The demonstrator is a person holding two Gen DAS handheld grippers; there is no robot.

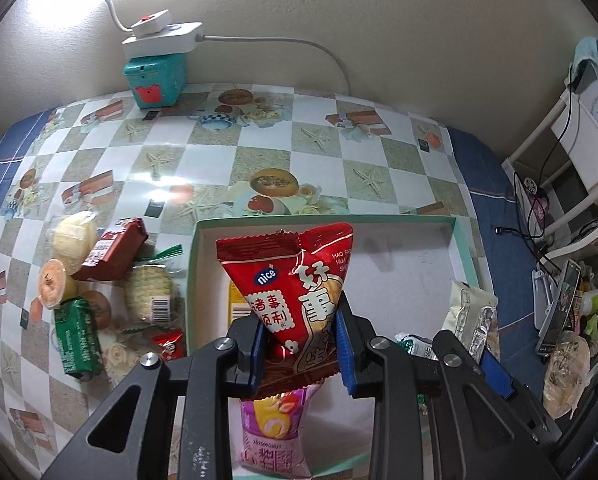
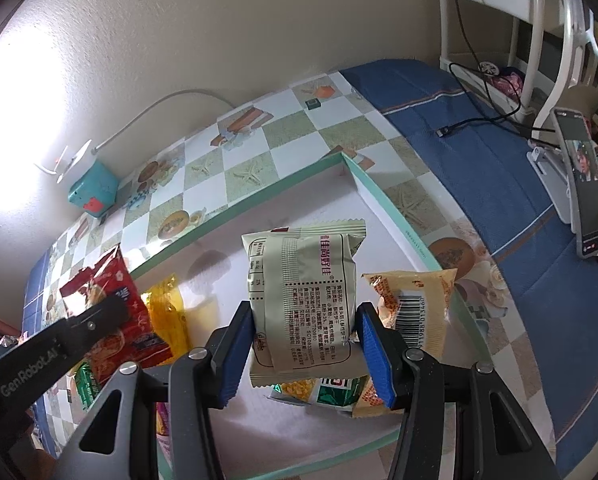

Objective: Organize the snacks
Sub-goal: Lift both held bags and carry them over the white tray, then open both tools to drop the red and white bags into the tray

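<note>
My left gripper (image 1: 301,350) is shut on a red snack packet (image 1: 295,292), holding it over the left part of a shallow white box with a green rim (image 1: 465,256). Under it in the box lie a pink packet (image 1: 277,436) and a yellow packet (image 1: 239,304). My right gripper (image 2: 305,344) is shut on a cream snack packet (image 2: 311,292) above the same box (image 2: 383,196). A yellow-orange packet (image 2: 415,304) and a green-and-white packet (image 2: 331,390) lie in the box below it. The left gripper with the red packet (image 2: 107,296) shows at the left of the right wrist view.
Loose snacks lie on the checked tablecloth left of the box: a dark red carton (image 1: 113,254), a green carton (image 1: 77,338), round wrapped cakes (image 1: 147,292) and a jelly cup (image 1: 53,282). A teal box (image 1: 157,76) with a power strip stands by the wall. A phone on a stand (image 2: 585,184) is at right.
</note>
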